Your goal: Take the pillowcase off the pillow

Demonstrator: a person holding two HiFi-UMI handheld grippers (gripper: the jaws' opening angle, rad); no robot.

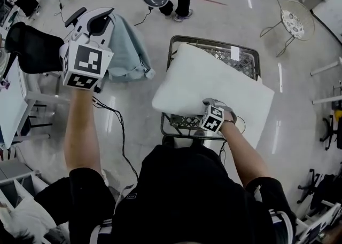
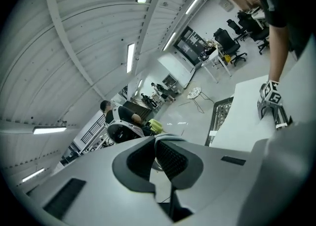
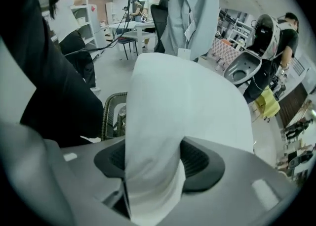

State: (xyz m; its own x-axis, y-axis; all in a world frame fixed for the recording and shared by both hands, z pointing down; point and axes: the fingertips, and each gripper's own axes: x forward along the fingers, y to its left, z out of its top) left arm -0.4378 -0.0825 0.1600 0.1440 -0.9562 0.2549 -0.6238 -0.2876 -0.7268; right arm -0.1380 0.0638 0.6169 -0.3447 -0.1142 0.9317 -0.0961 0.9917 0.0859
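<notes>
The person is wearing a black short-sleeved shirt (image 1: 187,195). The grey, dark-padded left tool (image 2: 154,155) and right tool (image 3: 153,168) are each carrying a white cube with black square markers (image 1: 85,62). A thin black cable (image 1: 122,131) is trailing below the left tool.

Reads as smooth matt white cloth on the pillow (image 1: 214,85); thinner, creased pale blue-grey cloth on the pillowcase (image 1: 128,50); dark metal wire mesh on the basket (image 1: 214,39); hard, glossy, light-reflecting finish on the floor (image 1: 133,115); matt grey plastic with dark ribbed pads (image 2: 175,160) on the left gripper (image 2: 155,143) and right gripper (image 3: 155,170).
</notes>
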